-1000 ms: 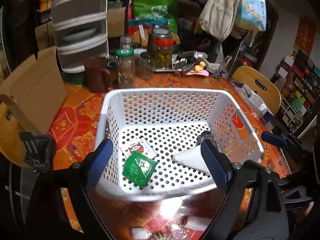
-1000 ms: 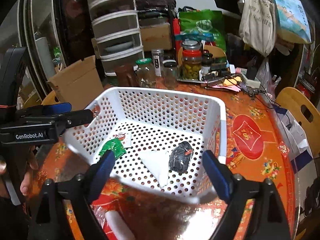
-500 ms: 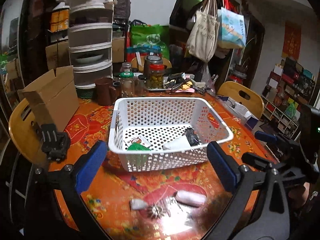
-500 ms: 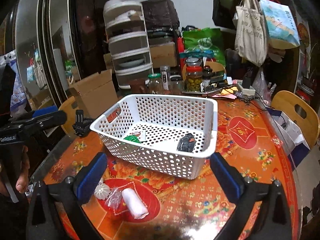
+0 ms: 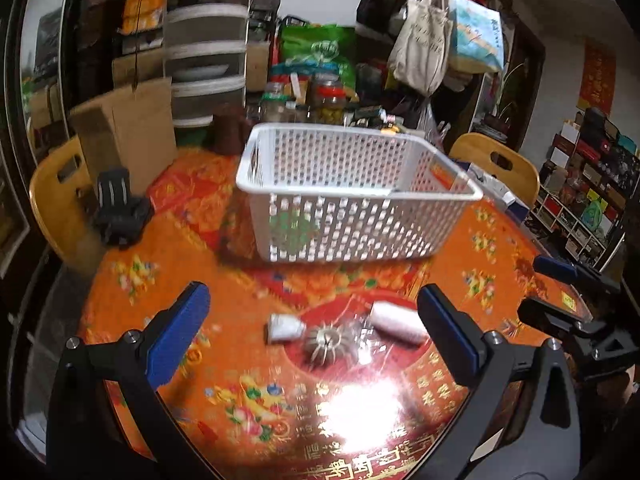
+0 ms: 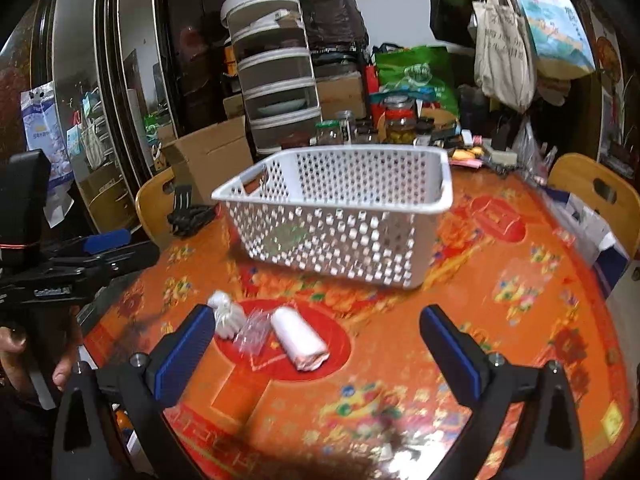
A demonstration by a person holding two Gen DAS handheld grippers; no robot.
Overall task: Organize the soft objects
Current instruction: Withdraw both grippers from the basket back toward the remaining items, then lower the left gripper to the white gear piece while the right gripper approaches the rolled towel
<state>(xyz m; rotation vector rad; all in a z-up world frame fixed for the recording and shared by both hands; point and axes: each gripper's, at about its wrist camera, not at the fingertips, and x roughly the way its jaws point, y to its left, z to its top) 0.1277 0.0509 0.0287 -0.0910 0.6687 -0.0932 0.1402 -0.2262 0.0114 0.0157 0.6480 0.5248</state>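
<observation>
The soft white roll (image 6: 299, 343) lies near you, maybe waiting for the far basket (image 6: 336, 216); your left gripper (image 5: 316, 336) and right gripper (image 6: 316, 356) are both wide open and empty.

Round table (image 6: 500, 320), orange-red floral cloth. On it: white perforated basket (image 6: 344, 236), white roll (image 6: 298, 338), pleated white bun-thing (image 6: 226, 316), jars (image 6: 400, 126) way back.

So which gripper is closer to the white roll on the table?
Probably the left, though it is close. The white roll lies just ahead of the left gripper, near its right jaw. From the right gripper it lies ahead too, left of centre.
</observation>
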